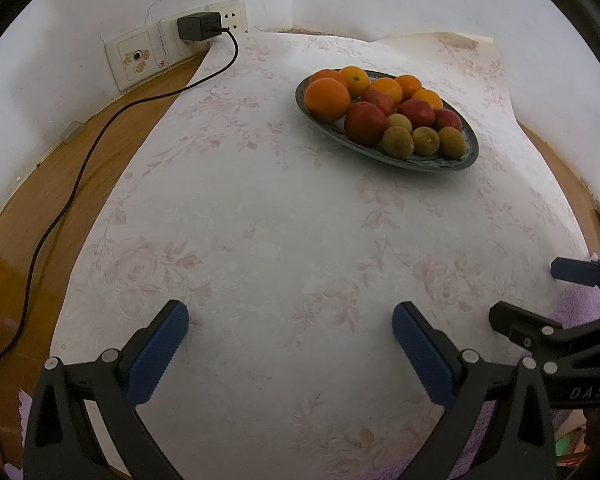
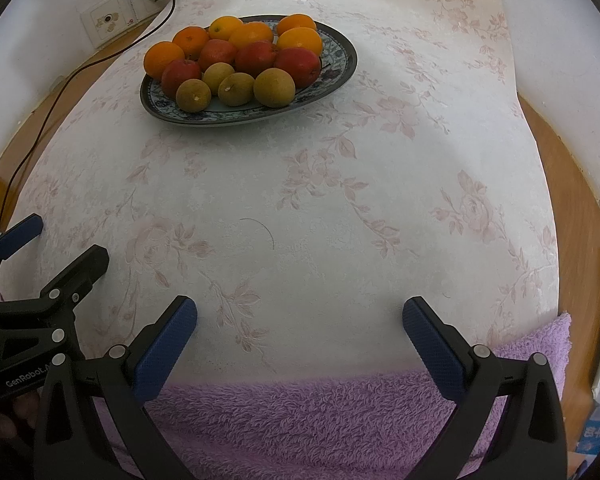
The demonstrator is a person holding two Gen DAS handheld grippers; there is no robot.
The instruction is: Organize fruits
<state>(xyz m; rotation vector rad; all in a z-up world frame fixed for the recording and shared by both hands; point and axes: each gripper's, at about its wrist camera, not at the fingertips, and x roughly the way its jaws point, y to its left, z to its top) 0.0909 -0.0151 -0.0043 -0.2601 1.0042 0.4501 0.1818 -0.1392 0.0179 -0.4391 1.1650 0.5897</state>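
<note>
Fruits, meaning oranges [image 2: 172, 50], red apples [image 2: 298, 65] and greenish-brown round ones [image 2: 274, 87], all look sorted on the patterned oval plate [image 2: 340, 68], so both my left claw [image 1: 290, 354] and right claw [image 2: 300, 346] hang spread and empty over the floral-covered tabletop [image 2: 320, 220], job looks basically done.

Floral cloth [image 2: 340, 208], purple towel [image 2: 300, 412], black charger [image 1: 198, 27], wall sockets [image 1: 134, 58]
</note>
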